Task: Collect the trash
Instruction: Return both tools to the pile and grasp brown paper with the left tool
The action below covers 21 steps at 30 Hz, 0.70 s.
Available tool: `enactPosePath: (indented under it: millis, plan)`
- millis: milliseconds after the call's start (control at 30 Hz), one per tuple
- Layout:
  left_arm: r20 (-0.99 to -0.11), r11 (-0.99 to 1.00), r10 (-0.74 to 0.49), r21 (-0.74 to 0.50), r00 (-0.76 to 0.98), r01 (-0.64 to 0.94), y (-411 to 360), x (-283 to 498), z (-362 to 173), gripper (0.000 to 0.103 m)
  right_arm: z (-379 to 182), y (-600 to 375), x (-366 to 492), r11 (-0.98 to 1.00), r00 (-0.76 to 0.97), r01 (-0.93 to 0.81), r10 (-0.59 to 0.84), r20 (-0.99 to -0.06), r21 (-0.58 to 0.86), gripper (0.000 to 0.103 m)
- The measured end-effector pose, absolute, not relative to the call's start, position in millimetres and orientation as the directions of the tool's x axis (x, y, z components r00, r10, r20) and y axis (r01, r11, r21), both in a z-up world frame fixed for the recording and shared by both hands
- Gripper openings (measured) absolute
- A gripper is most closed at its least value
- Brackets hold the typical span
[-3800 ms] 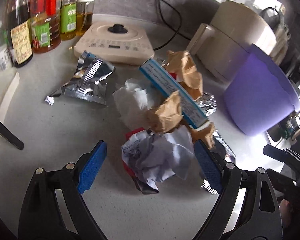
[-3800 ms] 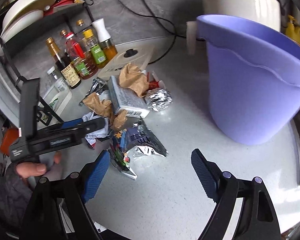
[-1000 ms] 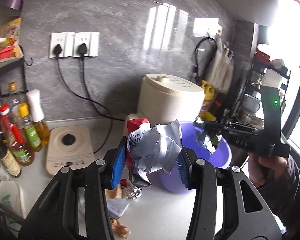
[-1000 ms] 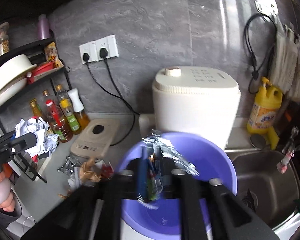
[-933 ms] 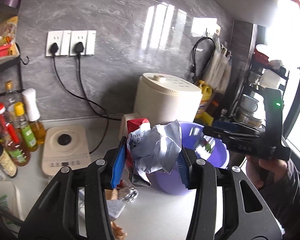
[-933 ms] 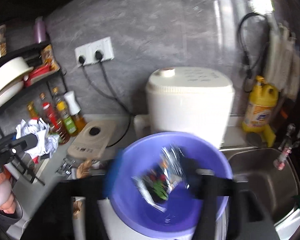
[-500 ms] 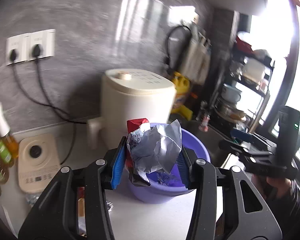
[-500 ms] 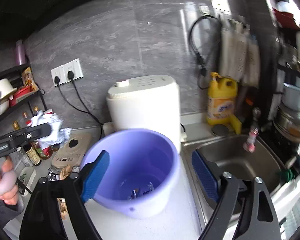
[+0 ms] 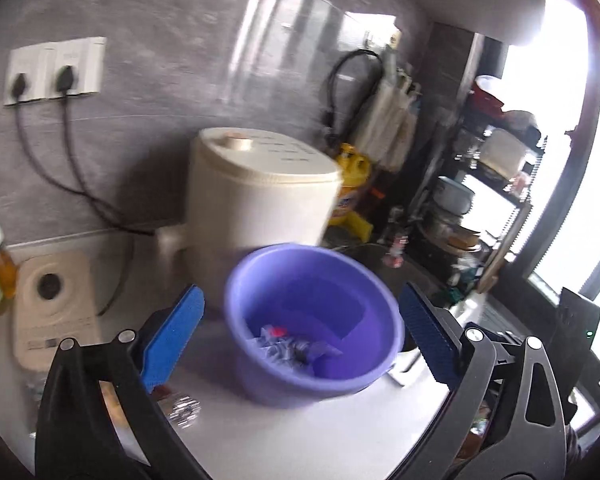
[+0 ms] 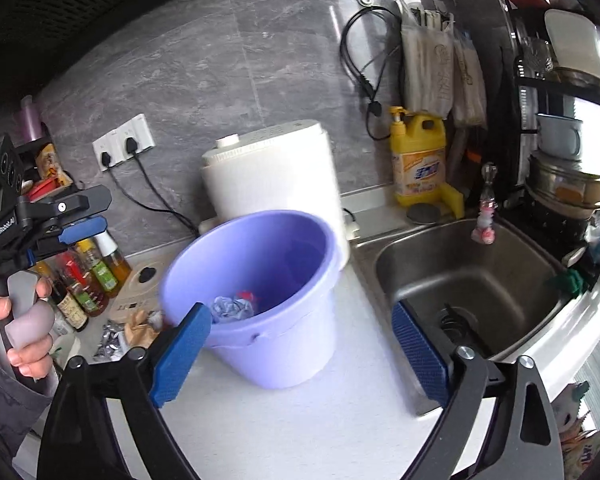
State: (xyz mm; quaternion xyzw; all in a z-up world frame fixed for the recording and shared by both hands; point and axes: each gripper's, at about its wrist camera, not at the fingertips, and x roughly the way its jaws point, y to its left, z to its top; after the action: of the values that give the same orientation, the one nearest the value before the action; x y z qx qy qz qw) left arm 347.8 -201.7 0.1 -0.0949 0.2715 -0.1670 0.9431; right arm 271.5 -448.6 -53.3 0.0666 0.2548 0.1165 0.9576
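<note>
- Left wrist view: the left hand-held gripper (image 9: 300,336) hangs over the purple bucket (image 9: 260,384) with its blue pads spread wide and nothing between them.
- Down in the bucket lies the crumpled paper wad (image 9: 288,346), a fleck of red on top — the frame is blurred, so detail is thin.
- Right wrist view: the right hand-held gripper (image 10: 302,354) is spread wide too and empty, its jaws framing the bucket's near wall.
- The bucket stands on the white worktop (image 10: 300,432), just in front of the white cooker (image 10: 276,172) by the back wall; the steel sink (image 10: 464,276) opens beside it toward the worktop's right end.
- Loose scraps (image 10: 134,330) — foil and brown paper — sit on the worktop left of the bucket, near the sauce bottles (image 10: 88,276) at the back edge.
</note>
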Motion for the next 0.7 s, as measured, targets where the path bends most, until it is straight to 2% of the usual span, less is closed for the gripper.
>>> enactPosePath:
  millis: [533, 700]
  plan:
    - [-0.541, 0.961, -0.127, -0.273, 0.832, -0.031, -91, 262, -40, 0.097, -100, -355, 261, 0.907, 0.742, -0.384, 0.414, -0.527, 0.171, 0.095]
    - [-0.564, 0.948, -0.083, -0.298, 0.822, -0.108, -66, 241, -60, 0.097, -115, -330, 262, 0.878, 0.683, -0.437, 0.464, -0.564, 0.193, 0.091]
